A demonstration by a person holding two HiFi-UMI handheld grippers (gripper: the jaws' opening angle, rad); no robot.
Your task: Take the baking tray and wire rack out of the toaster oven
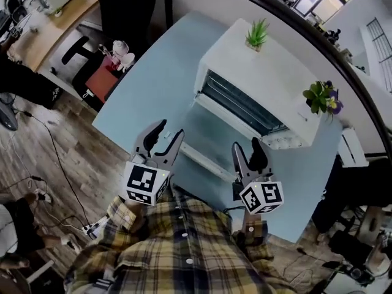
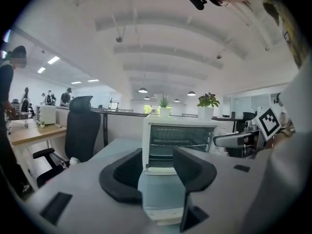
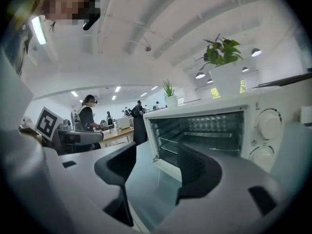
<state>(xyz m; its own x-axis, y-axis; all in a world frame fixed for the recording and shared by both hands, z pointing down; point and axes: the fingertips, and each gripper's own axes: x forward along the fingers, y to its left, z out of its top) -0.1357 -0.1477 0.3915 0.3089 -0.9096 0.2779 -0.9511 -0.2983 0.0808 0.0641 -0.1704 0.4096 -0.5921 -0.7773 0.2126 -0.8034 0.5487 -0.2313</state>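
Saw bare worktop (image 1: 153, 72) left of the toaster oven (image 1: 257, 78). Noted its door (image 1: 214, 133) dropped flat, reaching close to the near edge. Counted one oven and two plants on top: one plant (image 1: 257, 34) at the far end, another plant (image 1: 321, 97) over the knob end. Counted two tools. Found left hand-held gripper (image 1: 170, 129) wide open, empty, touching nothing, above the worktop just left of the door. Found right hand-held gripper (image 1: 246, 144) open, empty, by the door's front edge. Spotted wire rack (image 2: 185, 145) inside the oven. Could not make out the baking tray.
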